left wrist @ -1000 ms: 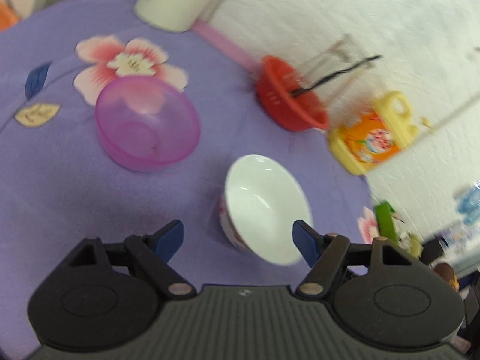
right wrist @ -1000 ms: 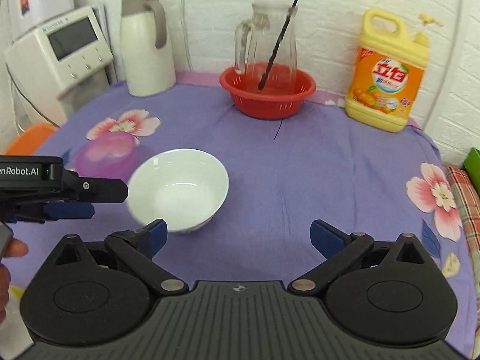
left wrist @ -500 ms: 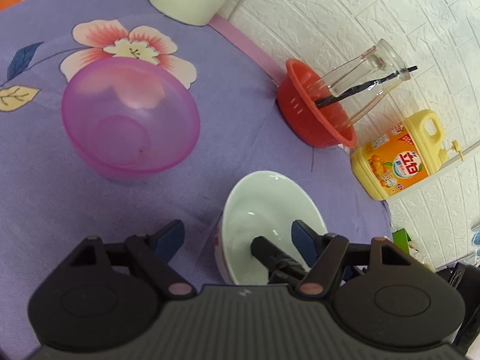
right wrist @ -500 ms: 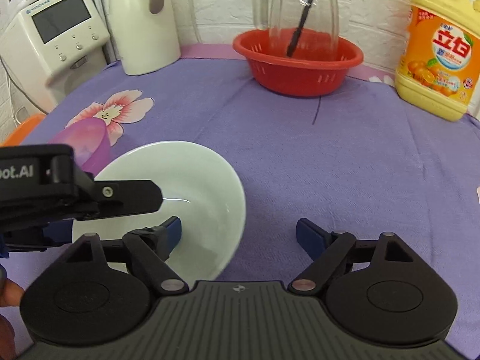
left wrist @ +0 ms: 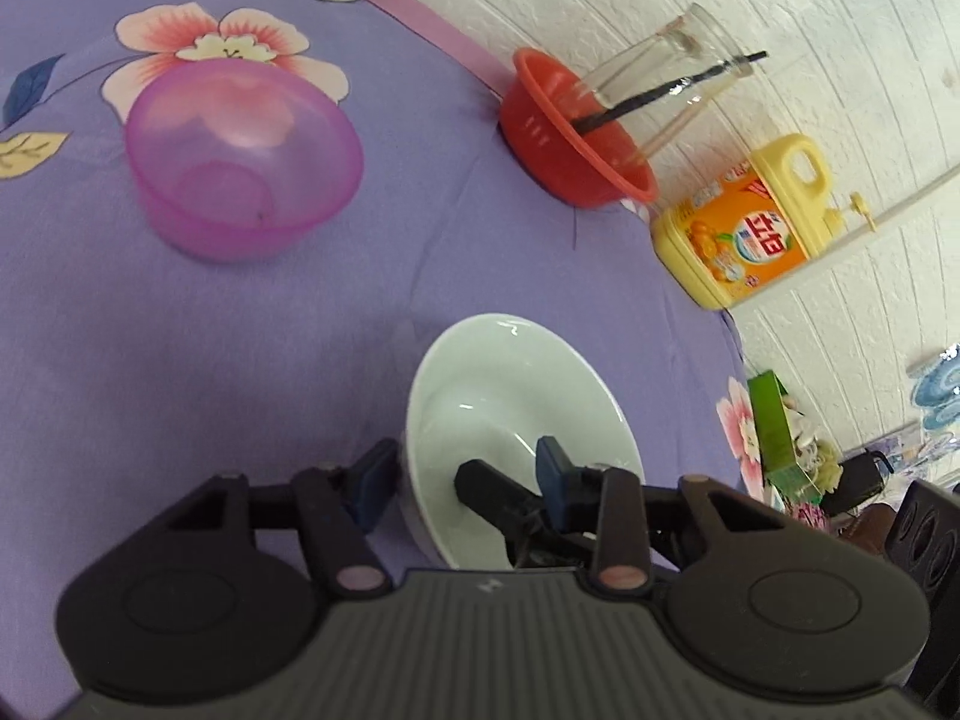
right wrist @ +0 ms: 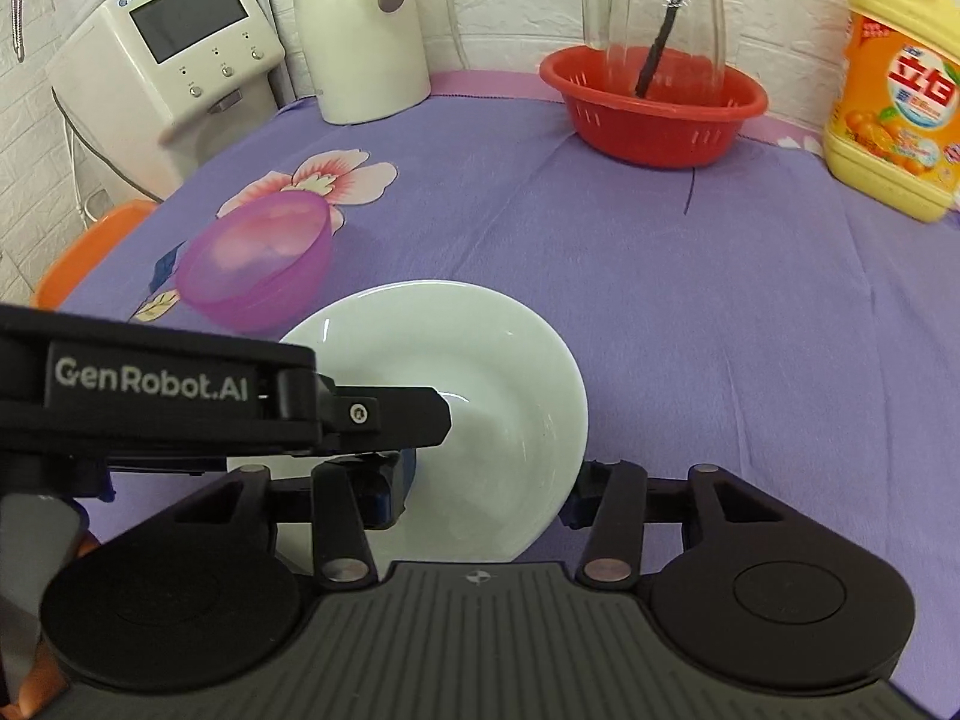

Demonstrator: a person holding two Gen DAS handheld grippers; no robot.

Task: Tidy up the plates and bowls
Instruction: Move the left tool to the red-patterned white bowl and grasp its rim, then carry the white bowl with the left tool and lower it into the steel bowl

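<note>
The white porcelain bowl (left wrist: 510,414) stands on the purple flowered cloth of the worktop (left wrist: 180,360), near its front edge, with the pink translucent bowl (left wrist: 240,162) apart from it on the printed flower. A second ago both pairs of tongs hung short of the white bowl with their blue pads spread wide; now each has come down onto its rim. The left tongs (left wrist: 462,477) have just been closing and now pinch the near wall of the white bowl, one blue pad outside it and the other inside. The right tongs (right wrist: 486,489) also straddle the bowl: the left pad is inside it, the right pad sits at the outer rim. Their pads stand closer together than before, but whether they press on the porcelain I cannot tell. In the right wrist view the left tongs' black finger reaches across the bowl from the left.

At the back stand a red colander basin (right wrist: 654,114) holding a glass jug (right wrist: 654,12) with a black stick, a yellow detergent bottle (right wrist: 894,84), a white kettle (right wrist: 360,30) and a white appliance with a screen (right wrist: 174,60).
</note>
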